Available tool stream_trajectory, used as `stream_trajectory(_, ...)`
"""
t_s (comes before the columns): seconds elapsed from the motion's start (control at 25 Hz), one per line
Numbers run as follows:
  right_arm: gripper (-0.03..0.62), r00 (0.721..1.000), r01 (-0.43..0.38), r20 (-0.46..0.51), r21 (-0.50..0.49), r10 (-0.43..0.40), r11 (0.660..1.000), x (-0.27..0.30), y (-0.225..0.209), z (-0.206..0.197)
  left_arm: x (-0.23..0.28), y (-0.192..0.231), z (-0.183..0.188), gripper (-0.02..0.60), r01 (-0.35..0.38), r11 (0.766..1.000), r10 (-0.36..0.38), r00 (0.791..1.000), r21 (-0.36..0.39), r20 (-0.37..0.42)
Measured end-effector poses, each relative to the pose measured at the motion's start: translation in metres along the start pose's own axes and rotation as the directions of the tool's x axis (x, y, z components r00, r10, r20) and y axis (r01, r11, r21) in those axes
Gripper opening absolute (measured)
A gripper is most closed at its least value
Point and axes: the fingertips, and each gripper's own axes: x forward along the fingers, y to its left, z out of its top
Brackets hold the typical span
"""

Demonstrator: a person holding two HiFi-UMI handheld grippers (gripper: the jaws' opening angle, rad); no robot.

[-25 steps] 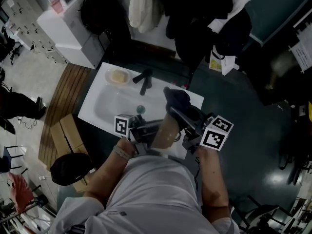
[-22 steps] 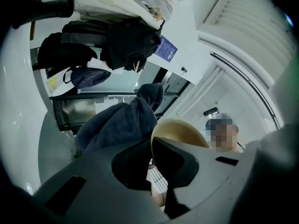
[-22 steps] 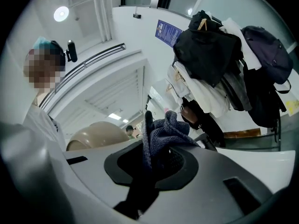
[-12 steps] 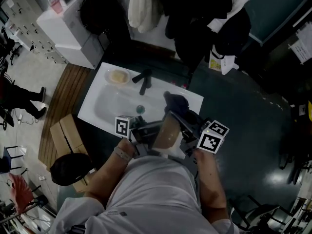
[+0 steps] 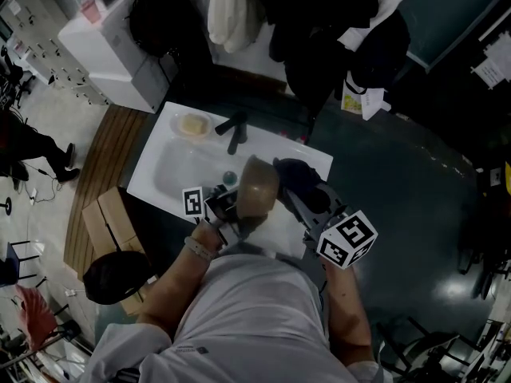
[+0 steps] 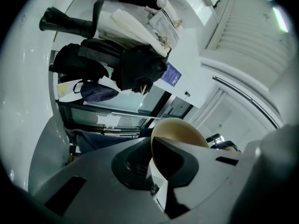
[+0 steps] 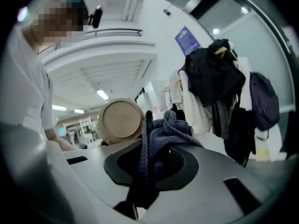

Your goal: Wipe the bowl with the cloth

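Note:
A tan bowl (image 5: 259, 186) is held tipped on its side over the near edge of the white sink (image 5: 172, 170). My left gripper (image 5: 233, 207) is shut on its rim. In the left gripper view the bowl (image 6: 183, 130) is clamped by the rim between the jaws of the left gripper (image 6: 158, 158), its hollow facing the camera. My right gripper (image 5: 307, 206) is shut on a dark blue cloth (image 5: 297, 175), just right of the bowl. In the right gripper view the cloth (image 7: 164, 133) bunches out of the right gripper (image 7: 150, 149). The bowl's underside (image 7: 120, 120) shows beside it, slightly apart.
A dark faucet (image 5: 234, 131) and a soap dish (image 5: 194, 124) sit at the sink's back edge, with the drain (image 5: 230, 178) in the basin. Coats and bags (image 5: 319, 30) hang behind. A wooden mat (image 5: 104, 158) and a cardboard box (image 5: 100, 222) lie to the left.
The left gripper has raised the bowl away from my body and tipped it on its side over the sink edge. The right gripper has shifted slightly right, cloth still in it.

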Motion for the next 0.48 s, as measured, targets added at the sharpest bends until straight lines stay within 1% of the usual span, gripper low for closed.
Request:
stream_trajectory(0.04, 0.077, 0.999, 0.024, -0.038, -0.101, -0.028, 0.995, 0.000, 0.003, 0.000, -0.002, 0.001, 0.005, 0.021, -0.007, 1.000, 0.007, 1.000, -0.006, 0.022)
stream_trajectory(0.08, 0.077, 0.996, 0.038, -0.076, -0.199, -0.054, 0.979, 0.000, 0.006, -0.001, -0.003, 0.003, 0.009, 0.021, -0.015, 1.000, 0.016, 0.999, -0.012, 0.043)
stream_trajectory(0.12, 0.077, 0.991, 0.042, -0.112, -0.287, -0.078, 0.957, 0.001, 0.011, -0.003, -0.005, 0.005, 0.013, 0.021, -0.026, 1.000, 0.027, 0.998, -0.017, 0.060)
stream_trajectory(0.2, 0.077, 0.978, 0.035, -0.173, -0.428, -0.120, 0.903, 0.002, 0.019, -0.008, -0.007, 0.009, 0.017, 0.021, -0.053, 0.998, 0.055, 0.995, -0.020, 0.086)
stream_trajectory(0.32, 0.077, 0.956, 0.019, -0.228, -0.575, -0.182, 0.818, 0.003, 0.027, -0.013, -0.008, 0.013, 0.022, 0.021, -0.098, 0.995, 0.098, 0.989, -0.007, 0.110)
stream_trajectory(0.48, 0.077, 0.930, -0.014, -0.266, -0.715, -0.254, 0.699, 0.005, 0.035, -0.015, -0.011, 0.019, 0.028, 0.021, -0.168, 0.985, 0.163, 0.978, 0.027, 0.127)
